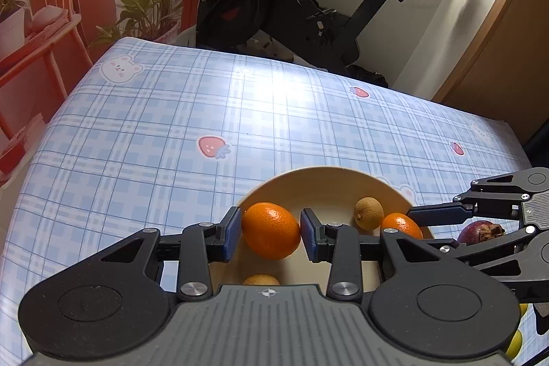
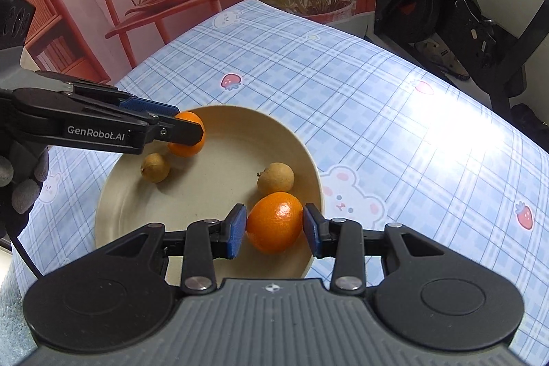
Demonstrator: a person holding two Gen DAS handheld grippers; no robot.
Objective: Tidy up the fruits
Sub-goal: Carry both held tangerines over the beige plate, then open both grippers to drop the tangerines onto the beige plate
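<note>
Over the bowl (image 2: pixel 103 204), each hand-held gripper (image 1: pixel 271 230) (image 2: pixel 275 227) clamps an orange (image 1: pixel 271 230) (image 2: pixel 274 222).

Glossy tablecloth (image 2: pixel 343 98), matt bowl (image 2: pixel 240 139), dimpled shiny oranges (image 2: pixel 274 223)

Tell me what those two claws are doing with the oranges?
A person holds a claw in each hand, sorting fruit. The left claw is closed on one small orange, and the right claw is closed on another orange. Both are at the cream bowl on the checked tablecloth. Two little brown fruits already lie inside. A dark purple fruit waits outside the bowl.
</note>
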